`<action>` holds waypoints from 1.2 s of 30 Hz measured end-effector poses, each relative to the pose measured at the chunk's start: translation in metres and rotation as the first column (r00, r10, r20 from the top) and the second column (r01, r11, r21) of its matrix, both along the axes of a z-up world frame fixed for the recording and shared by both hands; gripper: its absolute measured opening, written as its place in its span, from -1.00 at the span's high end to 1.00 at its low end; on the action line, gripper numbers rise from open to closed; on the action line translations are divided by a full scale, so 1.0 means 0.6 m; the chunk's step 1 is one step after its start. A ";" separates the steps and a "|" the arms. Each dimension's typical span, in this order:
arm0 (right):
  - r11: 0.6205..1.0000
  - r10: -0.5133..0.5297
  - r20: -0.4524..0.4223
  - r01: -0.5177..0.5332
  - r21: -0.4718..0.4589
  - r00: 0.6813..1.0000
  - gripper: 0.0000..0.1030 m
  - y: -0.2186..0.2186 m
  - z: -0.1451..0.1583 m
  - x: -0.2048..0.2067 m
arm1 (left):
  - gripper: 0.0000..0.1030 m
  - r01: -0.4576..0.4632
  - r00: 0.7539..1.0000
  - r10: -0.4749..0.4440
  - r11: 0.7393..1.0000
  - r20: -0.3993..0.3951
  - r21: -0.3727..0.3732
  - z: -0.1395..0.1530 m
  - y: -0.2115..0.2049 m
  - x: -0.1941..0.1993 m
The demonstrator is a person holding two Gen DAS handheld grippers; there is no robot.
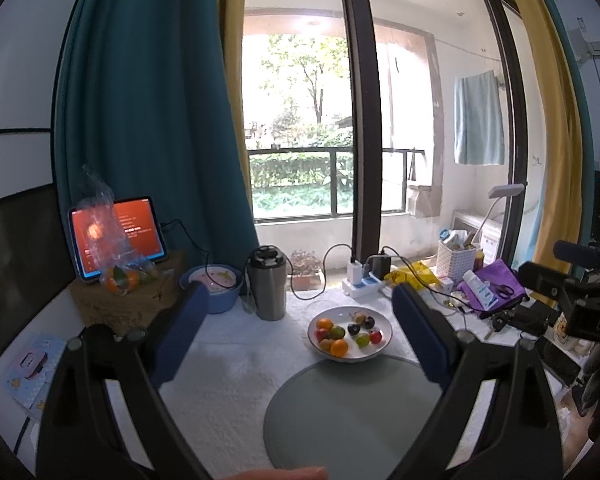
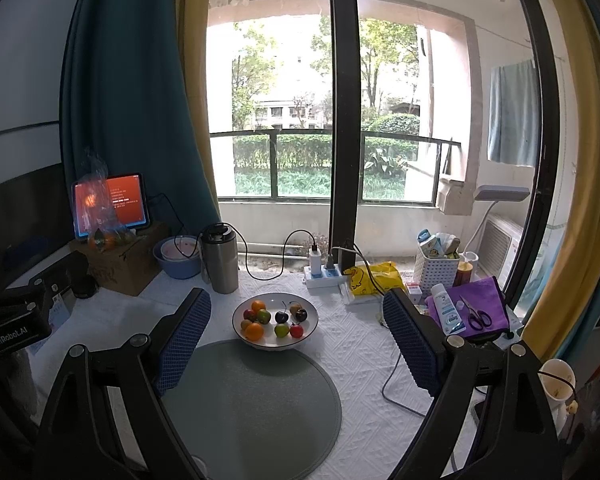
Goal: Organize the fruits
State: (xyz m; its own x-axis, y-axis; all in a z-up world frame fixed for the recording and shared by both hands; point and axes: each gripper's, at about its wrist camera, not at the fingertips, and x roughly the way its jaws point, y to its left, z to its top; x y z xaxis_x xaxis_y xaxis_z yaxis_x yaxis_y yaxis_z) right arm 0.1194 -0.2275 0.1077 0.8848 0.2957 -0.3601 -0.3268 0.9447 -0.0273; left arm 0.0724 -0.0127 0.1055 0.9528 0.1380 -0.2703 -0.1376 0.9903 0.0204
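We are holding both tongs level above the near edge of the bench (image 2: 360,360), pointing them toward the window. The left tongs (image 1: 300,336) are standing spread wide, nothing between the blue pads (image 1: 180,332) — and the right tongs (image 2: 296,336) are likewise released, their textured fingers (image 2: 184,332) set well apart and empty. Neither pair is touching anything.

We are looking at the white bowl (image 2: 310,332) sitting on the white cloth just beyond the round grey mat (image 2: 252,408), touching its far rim. In it the fruits are lying together: two oranges (image 2: 254,331), a small red one (image 2: 296,331), a green one (image 2: 281,330), a dark cherry with its stem (image 2: 281,317) and a brownish piece at the back. In the left view the bowl (image 1: 384,320) is showing between the spread fingers, nearer the right one.

Behind the bowl a steel tumbler (image 2: 220,260) is standing upright, with a blue basin (image 2: 176,268) beside it and a power strip (image 2: 324,276) further right.
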 end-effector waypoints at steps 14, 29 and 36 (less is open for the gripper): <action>1.000 -0.002 -0.004 0.002 -0.004 1.000 -0.75 -0.007 -0.002 0.009 | -0.82 0.004 1.000 -0.004 1.000 0.012 -0.019 0.004 0.001 0.000; 1.000 -0.002 -0.009 0.002 -0.007 1.000 -0.75 -0.008 -0.004 0.016 | -0.82 0.012 1.000 -0.011 1.000 0.019 -0.027 0.005 0.000 0.002; 1.000 -0.006 -0.013 0.006 -0.014 1.000 -0.75 -0.007 -0.008 0.025 | -0.82 0.006 1.000 -0.005 0.999 0.019 -0.033 0.001 0.002 0.008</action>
State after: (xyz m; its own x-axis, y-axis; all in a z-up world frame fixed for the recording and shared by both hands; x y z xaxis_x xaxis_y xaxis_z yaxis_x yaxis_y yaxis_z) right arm 0.1346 -0.2320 0.1030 0.8818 0.2856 -0.3753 -0.3218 0.9461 -0.0362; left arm 0.0771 -0.0114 0.1063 0.9585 0.1239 -0.2566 -0.1321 0.9911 -0.0146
